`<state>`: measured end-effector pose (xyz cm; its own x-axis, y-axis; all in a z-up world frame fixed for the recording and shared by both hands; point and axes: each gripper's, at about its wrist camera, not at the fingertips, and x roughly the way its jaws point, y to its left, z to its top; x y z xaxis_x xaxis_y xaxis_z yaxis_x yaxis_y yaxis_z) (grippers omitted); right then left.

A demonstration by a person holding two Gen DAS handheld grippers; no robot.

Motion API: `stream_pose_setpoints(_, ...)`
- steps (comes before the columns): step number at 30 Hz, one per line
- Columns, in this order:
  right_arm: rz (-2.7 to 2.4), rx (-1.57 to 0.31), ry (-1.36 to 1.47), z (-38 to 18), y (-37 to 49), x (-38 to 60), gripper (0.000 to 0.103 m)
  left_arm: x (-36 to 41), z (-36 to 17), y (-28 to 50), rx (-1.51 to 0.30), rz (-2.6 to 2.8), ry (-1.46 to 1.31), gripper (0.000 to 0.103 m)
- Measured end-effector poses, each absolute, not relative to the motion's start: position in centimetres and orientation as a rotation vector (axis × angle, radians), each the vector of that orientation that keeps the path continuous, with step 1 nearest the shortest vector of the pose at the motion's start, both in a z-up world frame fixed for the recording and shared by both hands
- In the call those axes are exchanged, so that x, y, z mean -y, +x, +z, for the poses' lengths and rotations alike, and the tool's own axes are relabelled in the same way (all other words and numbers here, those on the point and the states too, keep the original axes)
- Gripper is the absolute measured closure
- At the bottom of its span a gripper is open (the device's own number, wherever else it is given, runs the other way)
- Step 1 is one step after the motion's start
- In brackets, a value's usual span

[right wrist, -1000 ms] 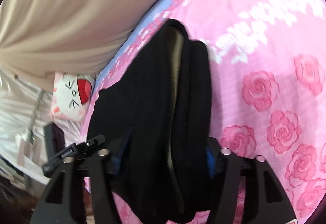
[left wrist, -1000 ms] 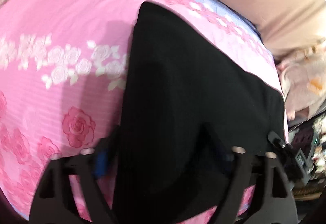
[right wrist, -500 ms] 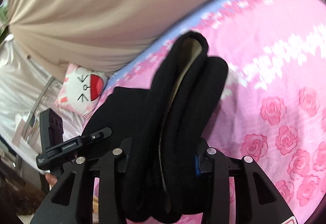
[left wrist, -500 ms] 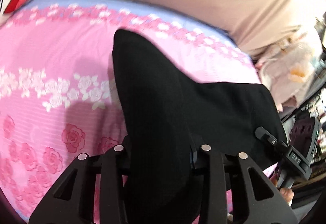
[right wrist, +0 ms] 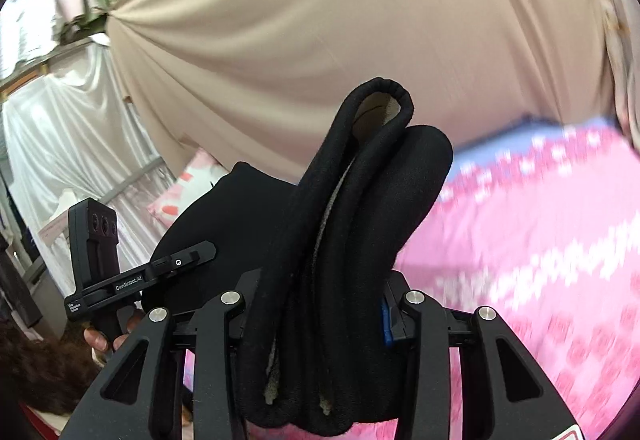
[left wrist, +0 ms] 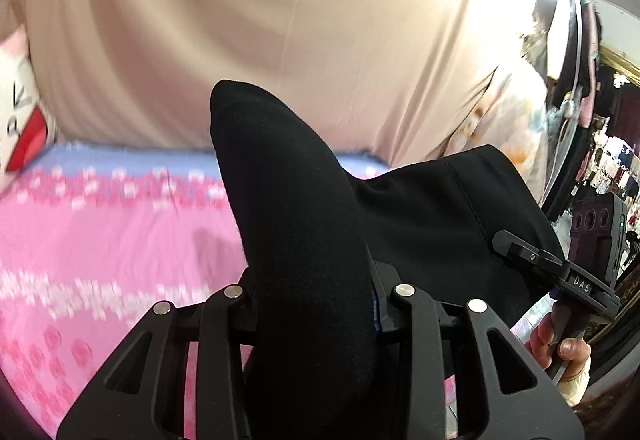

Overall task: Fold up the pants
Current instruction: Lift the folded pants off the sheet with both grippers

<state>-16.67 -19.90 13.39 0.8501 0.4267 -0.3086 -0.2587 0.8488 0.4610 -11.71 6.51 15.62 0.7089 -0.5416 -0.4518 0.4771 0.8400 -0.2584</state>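
Black pants [left wrist: 296, 224] are lifted off the pink rose-print bed [left wrist: 100, 240]. My left gripper [left wrist: 316, 304] is shut on a thick fold of the black cloth, which sticks up between its fingers. My right gripper [right wrist: 316, 304] is shut on the bunched waistband end of the pants [right wrist: 360, 200], whose grey lining shows. The cloth hangs stretched between both grippers. The right gripper also shows in the left wrist view [left wrist: 560, 272], and the left gripper shows in the right wrist view [right wrist: 160, 272].
A beige curtain [left wrist: 280, 20] hangs behind the bed. A white cartoon pillow [left wrist: 20, 120] lies at the bed's far left corner. White draped fabric and a rail [right wrist: 60, 120] stand to the left. Cluttered shelves [left wrist: 608, 168] stand at the right.
Both grippers closed on the pants and raised them off the bed. The views tilted up from the bedspread toward the curtain.
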Motion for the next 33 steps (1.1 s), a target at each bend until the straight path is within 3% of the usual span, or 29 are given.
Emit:
stream_pose_setpoints(11, 0.41, -0.153, 0.286, 22.1, -14.2, 19.4, 0.064, -6.9, 23.0, -10.5, -0.234, -0.541, -0.109, 0.069)
stream_pose_setpoints(18, 0.426, -0.08, 0.28, 24.5, -8.5, 20.6, 0.064, -6.1, 25.3, -6.0, -0.123, -0.502, -0.115, 0.068)
stream_pose_setpoints(26, 0.418, -0.112, 0.318, 22.5, 0.1, 22.4, 0.064, -4.3, 23.1, 2.8, -0.132, -0.405, -0.105, 0.068)
stream_pose_setpoints(33, 0.387, -0.268, 0.45, 14.9, 10.3, 25.2, 0.064, -2.9, 17.0, 11.9, -0.253, -0.347, -0.096, 0.067)
